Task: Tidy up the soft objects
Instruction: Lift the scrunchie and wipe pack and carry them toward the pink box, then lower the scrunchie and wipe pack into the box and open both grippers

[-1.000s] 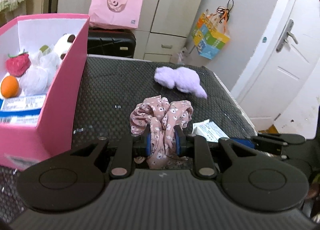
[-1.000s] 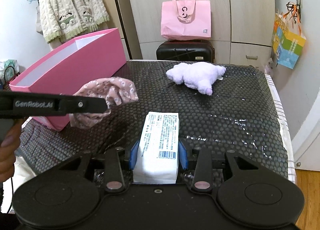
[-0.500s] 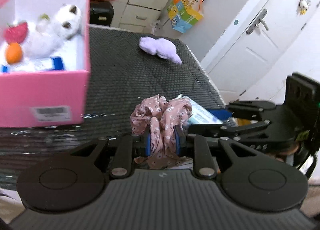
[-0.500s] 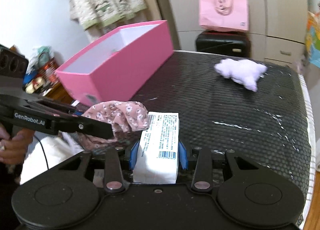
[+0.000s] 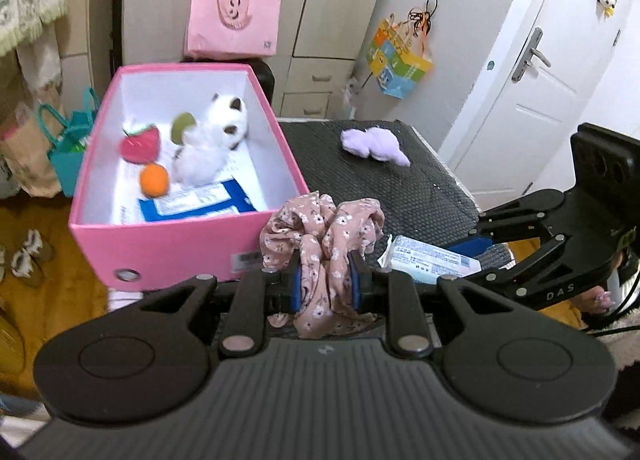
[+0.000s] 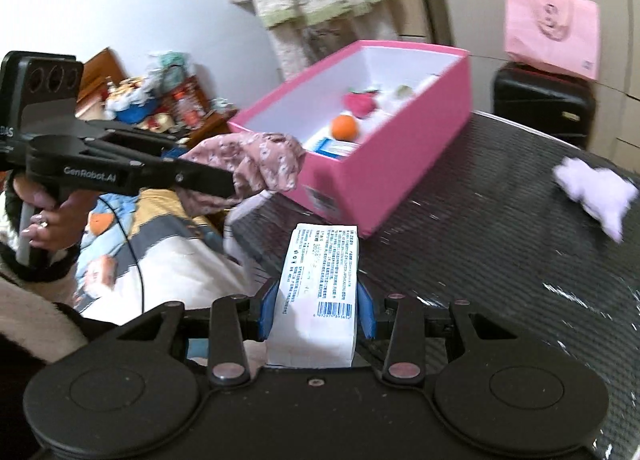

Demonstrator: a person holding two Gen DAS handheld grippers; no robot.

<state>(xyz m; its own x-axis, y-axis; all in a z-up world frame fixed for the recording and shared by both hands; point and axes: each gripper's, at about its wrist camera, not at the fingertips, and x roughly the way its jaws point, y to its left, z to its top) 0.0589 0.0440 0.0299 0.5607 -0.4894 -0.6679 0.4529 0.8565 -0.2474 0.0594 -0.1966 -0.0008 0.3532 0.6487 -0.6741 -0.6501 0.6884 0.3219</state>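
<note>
My left gripper (image 5: pixel 325 278) is shut on a pink floral scrunchie (image 5: pixel 320 228), held in the air at the near end of the pink box (image 5: pixel 176 256); it also shows in the right wrist view (image 6: pixel 260 164). My right gripper (image 6: pixel 316 310) is shut on a white tissue pack (image 6: pixel 320 280), also seen in the left wrist view (image 5: pixel 428 260). The box (image 6: pixel 384 180) holds a white plush cat (image 5: pixel 212 144), a strawberry toy (image 5: pixel 140 142), an orange ball (image 5: pixel 153 179) and a blue pack (image 5: pixel 192 206). A purple plush (image 5: pixel 374 142) lies on the dark table (image 5: pixel 400 188).
A black suitcase (image 6: pixel 540 104) with a pink bag (image 6: pixel 552 32) on it stands behind the table. A colourful bag (image 5: pixel 402 60) hangs on the wall beside a white door (image 5: pixel 540 80). Bags and shoes lie on the floor at the left (image 5: pixel 68 152).
Both grippers have pulled back and up from the table with their loads. The box interior has come into fuller view in both cameras.
</note>
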